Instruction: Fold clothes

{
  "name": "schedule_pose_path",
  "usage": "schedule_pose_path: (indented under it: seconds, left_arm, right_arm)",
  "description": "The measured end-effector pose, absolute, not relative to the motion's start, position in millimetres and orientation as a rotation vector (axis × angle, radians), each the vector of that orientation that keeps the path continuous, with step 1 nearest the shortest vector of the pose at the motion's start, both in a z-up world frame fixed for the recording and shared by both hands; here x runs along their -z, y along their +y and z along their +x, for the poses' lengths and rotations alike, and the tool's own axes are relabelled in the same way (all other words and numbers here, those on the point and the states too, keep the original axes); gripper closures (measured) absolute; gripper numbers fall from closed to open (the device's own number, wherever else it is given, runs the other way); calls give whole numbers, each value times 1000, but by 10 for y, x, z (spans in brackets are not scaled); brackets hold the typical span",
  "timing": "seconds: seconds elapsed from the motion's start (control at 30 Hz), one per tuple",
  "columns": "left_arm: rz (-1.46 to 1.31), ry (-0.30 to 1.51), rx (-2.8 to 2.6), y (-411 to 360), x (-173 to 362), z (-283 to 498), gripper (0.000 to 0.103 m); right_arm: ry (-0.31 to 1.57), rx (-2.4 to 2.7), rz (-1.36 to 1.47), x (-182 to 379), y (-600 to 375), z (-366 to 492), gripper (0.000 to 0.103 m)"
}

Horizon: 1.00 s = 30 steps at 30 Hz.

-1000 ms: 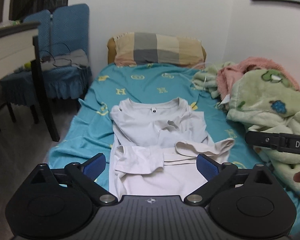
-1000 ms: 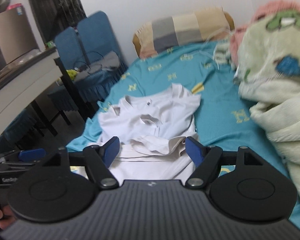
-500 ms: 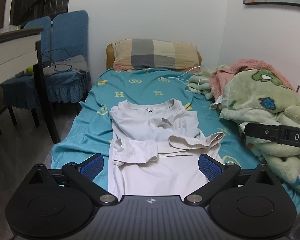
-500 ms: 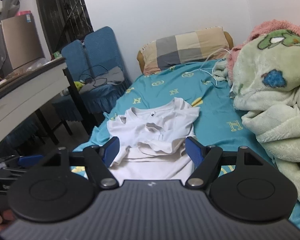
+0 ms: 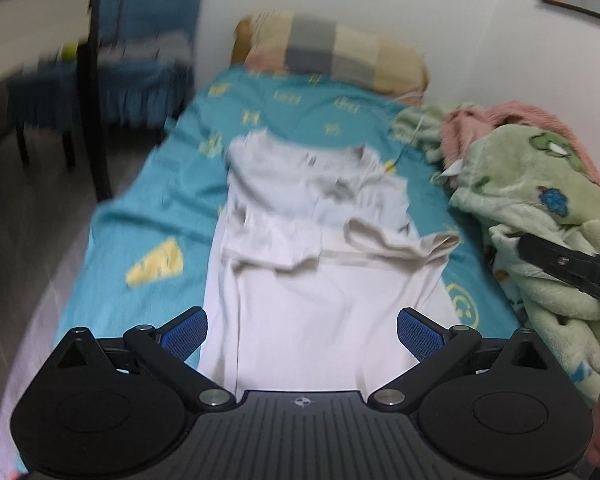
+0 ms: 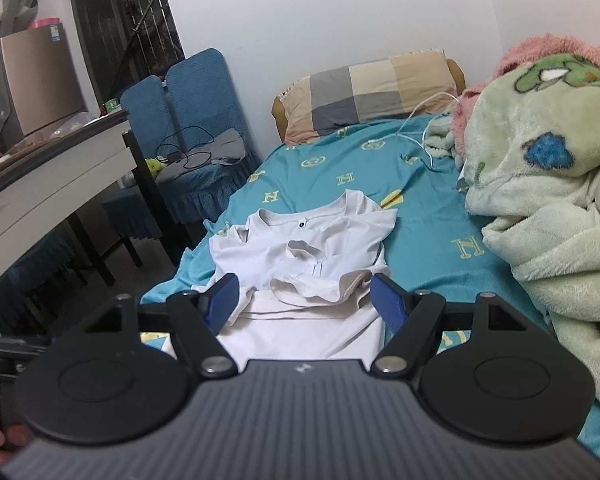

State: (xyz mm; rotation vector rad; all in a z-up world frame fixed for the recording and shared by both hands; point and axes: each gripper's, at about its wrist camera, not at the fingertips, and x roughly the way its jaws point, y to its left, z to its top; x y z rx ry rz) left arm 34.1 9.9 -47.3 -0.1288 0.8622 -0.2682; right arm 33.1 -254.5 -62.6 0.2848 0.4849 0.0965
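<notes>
A white long-sleeved shirt [image 5: 312,264] lies flat on the teal bed sheet [image 5: 140,240], collar toward the pillow, both sleeves folded across its chest. It also shows in the right wrist view [image 6: 304,264]. My left gripper [image 5: 302,330] is open and empty, hovering over the shirt's hem end. My right gripper [image 6: 305,300] is open and empty, above the near part of the shirt. The right gripper's finger [image 5: 568,260] shows at the right edge of the left wrist view.
A checked pillow [image 6: 372,92] lies at the head of the bed. A green and pink blanket pile [image 6: 540,168] fills the bed's right side, with a white cable [image 6: 424,128] beside it. Blue chairs [image 6: 196,128] and a white desk [image 6: 52,184] stand left of the bed.
My left gripper has swung down and toward the shirt, and its view is now blurred. My right gripper has shifted only slightly. Both stay open and the shirt has not moved.
</notes>
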Motion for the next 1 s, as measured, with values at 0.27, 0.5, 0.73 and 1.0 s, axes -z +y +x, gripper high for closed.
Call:
schedule_pose_path:
  seconds: [0.27,0.5,0.73,1.0]
  left_arm:
    - [-374,1104,267,303,836,544,2]
    - [-656,1274,257,492,1246,650,6]
    - [-813,1323,178,579,1549,696,12]
    - [-968,1195,69,759,1592,732,25]
  right_arm:
    - [556,-98,380,719,-2616,375,29]
    - [724,-170,697,1022,-2802,483,27]
    - [922,-244,1055,1482,-2733,509,27]
    - [1069,-83,1181,1848,-2626,433,27]
